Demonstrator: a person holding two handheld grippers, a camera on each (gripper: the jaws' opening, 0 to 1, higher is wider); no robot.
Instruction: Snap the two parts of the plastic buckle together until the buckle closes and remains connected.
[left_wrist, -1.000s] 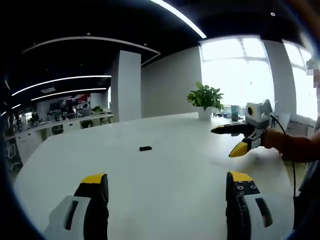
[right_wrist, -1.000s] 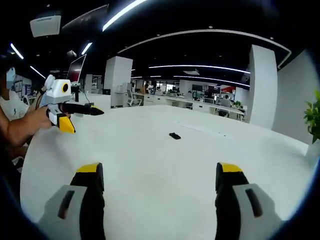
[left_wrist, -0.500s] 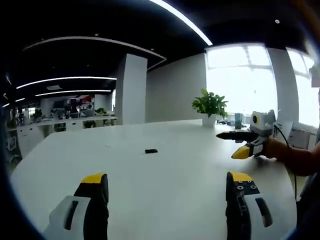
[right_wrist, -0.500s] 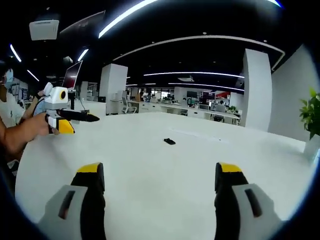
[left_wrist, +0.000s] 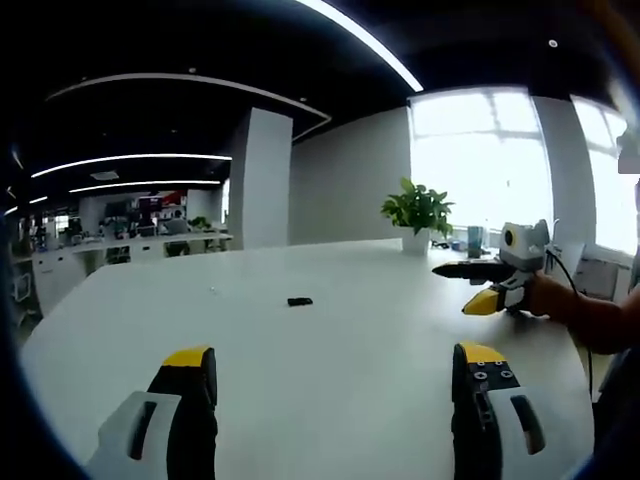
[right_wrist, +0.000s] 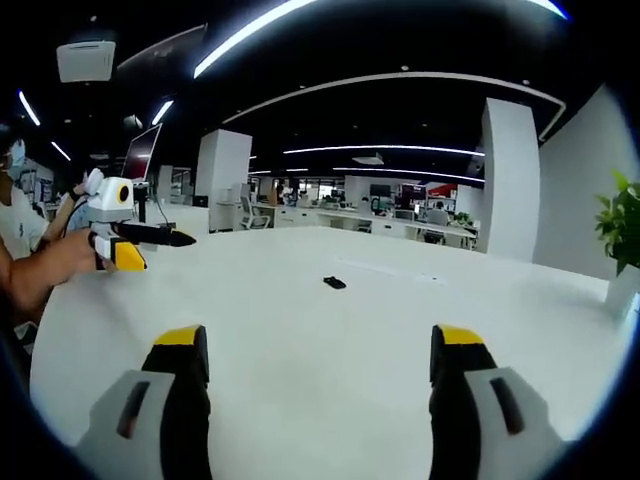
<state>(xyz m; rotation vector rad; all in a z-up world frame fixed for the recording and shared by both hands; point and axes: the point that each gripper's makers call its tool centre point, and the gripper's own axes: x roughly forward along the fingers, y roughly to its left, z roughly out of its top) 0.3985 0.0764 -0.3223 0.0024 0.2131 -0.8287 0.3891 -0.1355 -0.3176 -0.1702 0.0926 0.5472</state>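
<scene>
A small black buckle (left_wrist: 299, 301) lies flat on the white table (left_wrist: 330, 350), far out in front of both grippers; in the right gripper view the buckle (right_wrist: 335, 283) is a dark speck near the table's middle. I cannot tell whether it is one piece or two. My left gripper (left_wrist: 335, 372) hovers over the near table edge, open and empty. My right gripper (right_wrist: 318, 357) is likewise open and empty. The right gripper (left_wrist: 478, 285) also appears at the right of the left gripper view, held by a hand. The left gripper (right_wrist: 145, 245) appears at the left of the right gripper view.
A potted green plant (left_wrist: 417, 208) stands at the table's far edge by bright windows. A person's arm (right_wrist: 45, 265) reaches in from the left. Office desks and a white pillar (right_wrist: 507, 180) lie beyond the table.
Both views have tilted up slightly, so the table and buckle sit a little differently in frame. The grippers stay open and the buckle has not moved.
</scene>
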